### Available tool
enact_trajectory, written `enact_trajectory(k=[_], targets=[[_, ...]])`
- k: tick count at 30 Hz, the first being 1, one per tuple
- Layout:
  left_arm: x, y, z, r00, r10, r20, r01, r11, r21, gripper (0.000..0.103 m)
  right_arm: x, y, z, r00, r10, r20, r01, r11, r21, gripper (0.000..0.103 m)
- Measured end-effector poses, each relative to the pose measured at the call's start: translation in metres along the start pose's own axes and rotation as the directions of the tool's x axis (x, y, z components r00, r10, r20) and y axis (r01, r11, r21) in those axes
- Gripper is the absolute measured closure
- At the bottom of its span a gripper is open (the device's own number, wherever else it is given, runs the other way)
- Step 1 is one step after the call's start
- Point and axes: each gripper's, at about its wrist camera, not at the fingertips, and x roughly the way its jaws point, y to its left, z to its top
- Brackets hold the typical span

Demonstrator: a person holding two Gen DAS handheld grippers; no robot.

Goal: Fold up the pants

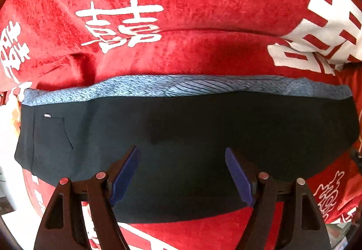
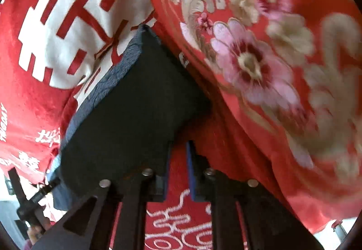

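The pants point(image 1: 181, 127) are dark navy with a grey-blue ribbed waistband point(image 1: 185, 88). They lie folded in a flat band across the red blanket. My left gripper point(image 1: 182, 173) is open, its blue pads point(image 1: 126, 173) spread above the near edge of the pants, holding nothing. In the right wrist view the folded pants point(image 2: 126, 114) show as a dark block, waistband point(image 2: 106, 82) on their left side. My right gripper point(image 2: 178, 173) hovers at their near right corner with the pads a narrow gap apart and nothing between them.
The red blanket point(image 1: 181, 1) with white characters covers the surface. A red quilt with pink and beige flowers point(image 2: 260, 57) rises along the right of the pants. A black tool point(image 2: 25, 202) shows at the lower left edge.
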Motion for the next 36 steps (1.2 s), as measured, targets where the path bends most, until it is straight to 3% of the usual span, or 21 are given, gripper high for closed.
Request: enact_trajectory(k=[3,5,8,9,10,11,12,15,18,22,26,29,34,36], targets=[[0.008,-0.004,0.006,1.000,-0.007,-0.007,0.007,1.000,0.000,0.024,-0.023,0.024,-0.008,0.995,0.005,0.101,0.006,0.995,-0.101,0.087],[0.017,-0.013,0.010,1.000,-0.014,-0.004,0.014,1.000,0.011,0.024,-0.025,0.051,-0.007,0.993,0.028,0.113,-0.005,0.980,-0.200,0.082],[0.039,-0.024,0.012,1.000,0.019,-0.017,-0.018,1.000,0.025,0.024,-0.004,0.081,0.002,0.996,0.028,0.079,-0.005,0.960,-0.281,0.052],[0.047,-0.025,0.010,0.999,0.024,-0.032,-0.023,0.999,0.027,0.018,0.009,0.088,0.007,0.998,0.020,0.055,-0.003,0.957,-0.290,0.047],[0.051,-0.023,0.007,0.999,0.034,-0.031,-0.034,0.999,0.018,0.003,0.018,0.090,0.010,0.999,0.004,0.037,0.007,0.955,-0.298,0.047],[0.052,-0.018,0.004,0.998,0.054,-0.019,-0.054,0.999,-0.005,0.000,0.029,0.091,0.009,0.999,-0.029,0.017,0.033,0.951,-0.309,0.047],[0.053,-0.013,0.001,0.999,0.042,-0.029,-0.042,0.999,-0.016,0.000,0.041,0.089,0.008,0.996,-0.086,-0.011,0.079,0.945,-0.317,0.047],[0.056,0.002,-0.010,0.998,-0.044,-0.048,0.042,0.998,-0.037,0.000,0.031,0.077,0.002,0.997,-0.071,0.011,0.072,0.961,-0.268,0.047],[0.053,0.001,-0.017,0.998,-0.048,-0.049,0.049,0.998,0.029,0.000,0.020,0.064,-0.004,0.999,-0.041,0.003,0.041,0.981,-0.188,0.047],[0.044,0.011,-0.029,0.998,-0.043,-0.046,0.044,0.999,0.028,0.000,0.015,0.069,-0.027,0.999,-0.006,-0.038,0.000,0.988,-0.151,0.046],[0.025,0.050,-0.029,0.999,-0.013,0.037,0.014,1.000,-0.008,0.000,0.022,0.114,-0.059,0.994,0.054,-0.093,-0.073,0.973,-0.217,0.045],[0.019,0.096,-0.011,0.993,0.042,0.108,-0.039,0.999,-0.032,0.000,0.035,0.149,-0.090,0.987,0.094,-0.132,-0.122,0.968,-0.219,0.045],[0.052,0.179,0.032,0.980,0.170,0.100,-0.160,0.982,-0.097,0.000,0.063,0.213,-0.139,0.976,0.135,-0.169,-0.173,0.957,-0.232,0.042],[0.071,0.210,0.040,0.976,0.213,0.050,-0.205,0.970,-0.133,0.000,0.078,0.233,-0.157,0.973,0.135,-0.189,-0.178,0.957,-0.229,0.042]])
